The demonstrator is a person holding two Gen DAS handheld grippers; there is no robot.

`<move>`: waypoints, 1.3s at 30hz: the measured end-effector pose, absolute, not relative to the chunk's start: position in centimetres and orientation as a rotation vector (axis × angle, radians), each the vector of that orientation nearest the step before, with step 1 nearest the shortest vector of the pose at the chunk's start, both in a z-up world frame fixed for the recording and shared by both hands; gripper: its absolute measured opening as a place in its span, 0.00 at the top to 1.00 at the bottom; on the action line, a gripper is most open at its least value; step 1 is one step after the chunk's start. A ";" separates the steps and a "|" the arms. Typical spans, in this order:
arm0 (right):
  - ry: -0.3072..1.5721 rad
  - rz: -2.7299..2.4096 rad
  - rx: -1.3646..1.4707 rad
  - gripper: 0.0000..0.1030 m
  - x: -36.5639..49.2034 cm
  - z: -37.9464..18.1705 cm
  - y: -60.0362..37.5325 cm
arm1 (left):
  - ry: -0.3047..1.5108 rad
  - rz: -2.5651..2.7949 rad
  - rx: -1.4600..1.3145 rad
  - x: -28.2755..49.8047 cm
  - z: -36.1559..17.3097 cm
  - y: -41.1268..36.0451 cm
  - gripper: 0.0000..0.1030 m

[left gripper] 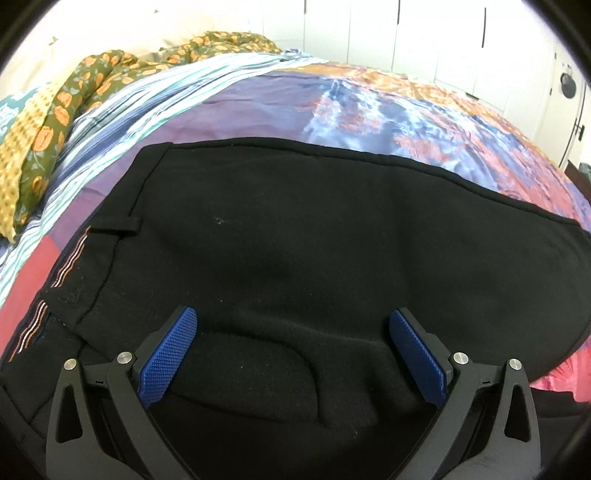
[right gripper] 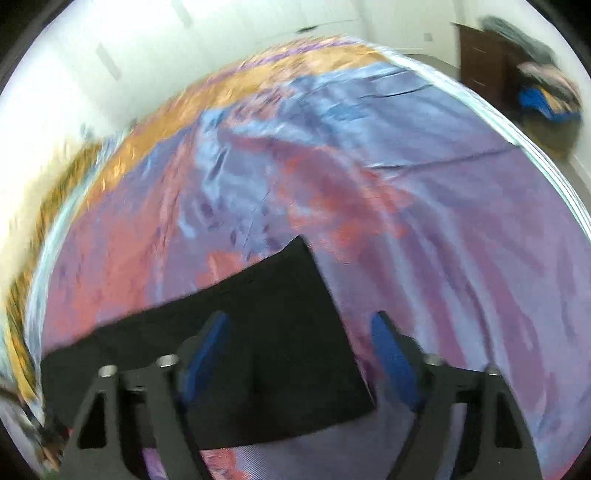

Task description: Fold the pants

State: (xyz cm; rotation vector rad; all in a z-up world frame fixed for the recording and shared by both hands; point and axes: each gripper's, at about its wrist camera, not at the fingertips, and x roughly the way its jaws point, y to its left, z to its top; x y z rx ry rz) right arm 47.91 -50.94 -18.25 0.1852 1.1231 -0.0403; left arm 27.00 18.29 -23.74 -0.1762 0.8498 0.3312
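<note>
Black pants [left gripper: 295,221] lie flat on a colourful bedspread [left gripper: 369,99]. In the left wrist view the waistband with a belt loop [left gripper: 114,227] is at the left. My left gripper [left gripper: 292,317] hovers low over the upper part of the pants, its blue pads [left gripper: 166,354] wide apart with only flat cloth under them. The right wrist view is blurred. It shows the end of a pant leg [right gripper: 258,302] with a straight hem edge. My right gripper [right gripper: 300,321] stands open astride that edge, one pad over the cloth and the other over the bedspread [right gripper: 406,184].
A green floral blanket [left gripper: 74,96] and a striped sheet [left gripper: 166,85] are bunched at the far left of the bed. White cupboard doors [left gripper: 406,29] stand behind it. A dark wooden dresser [right gripper: 480,62] and a pile of clothes [right gripper: 546,96] stand beyond the bed's far corner.
</note>
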 end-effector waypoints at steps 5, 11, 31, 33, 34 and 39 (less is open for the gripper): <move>1.103 -0.093 0.163 0.92 46.7 -18.7 -50.1 | 0.849 0.333 -0.175 27.0 -23.8 18.3 0.00; 0.936 0.024 -0.002 0.96 36.6 -11.7 -46.8 | 0.853 0.336 -0.173 27.1 -23.9 18.3 0.01; 0.863 -0.058 0.252 0.11 11.6 -10.6 -37.3 | 0.949 0.230 -0.229 20.8 -17.9 11.7 0.01; 0.880 -0.005 0.238 0.05 11.5 -12.4 -33.2 | 0.938 0.180 -0.215 18.6 -17.9 9.2 0.01; 0.889 -0.007 0.239 0.00 11.3 -13.4 -31.7 | 0.938 0.165 -0.204 17.8 -18.2 8.3 0.01; 1.023 -0.153 0.116 0.00 10.8 -18.4 -27.2 | 0.988 0.118 -0.154 15.1 -21.7 5.6 0.01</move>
